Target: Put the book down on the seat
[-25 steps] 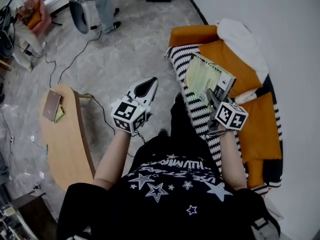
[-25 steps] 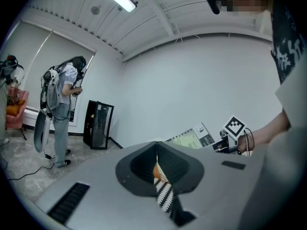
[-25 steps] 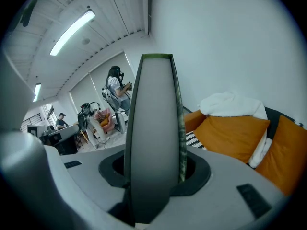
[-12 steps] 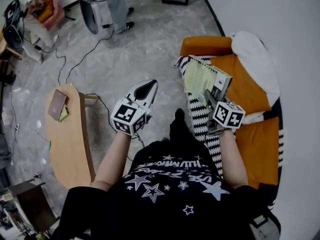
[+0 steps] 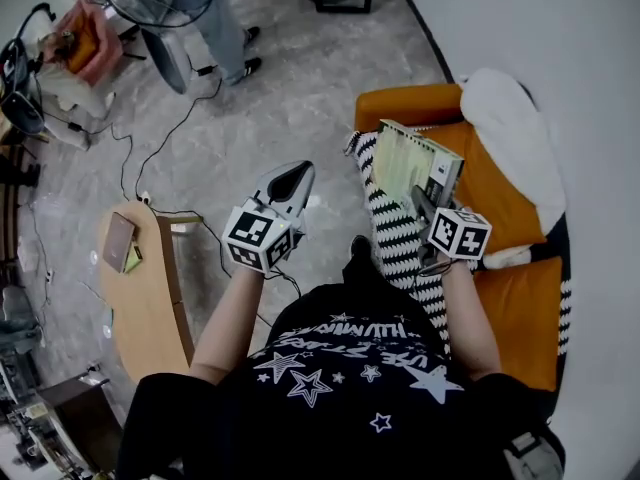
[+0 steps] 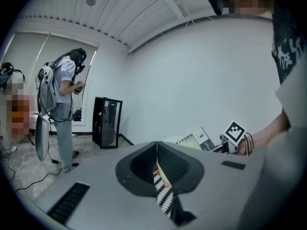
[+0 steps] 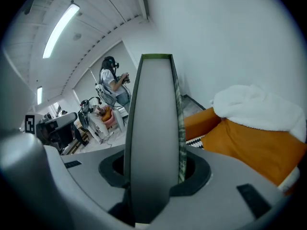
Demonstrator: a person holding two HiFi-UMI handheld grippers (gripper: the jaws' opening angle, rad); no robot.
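Observation:
The book, pale green with a white spine, stands tilted over the striped throw at the left side of the orange seat. My right gripper is shut on its near edge. In the right gripper view the book fills the gap between the jaws edge-on, with the orange seat behind to the right. My left gripper hangs over the floor to the left of the seat, shut and holding nothing. In the left gripper view its jaws meet in a thin seam, and the book shows beyond.
A white cloth lies over the seat's back. A curved wooden side table with a small notebook stands at the left. A person stands on the grey floor further off, among cables. A white wall runs along the right.
The head view has shifted slightly. My right gripper still holds the book in about the same place over the seat's left side. The left gripper has hardly moved.

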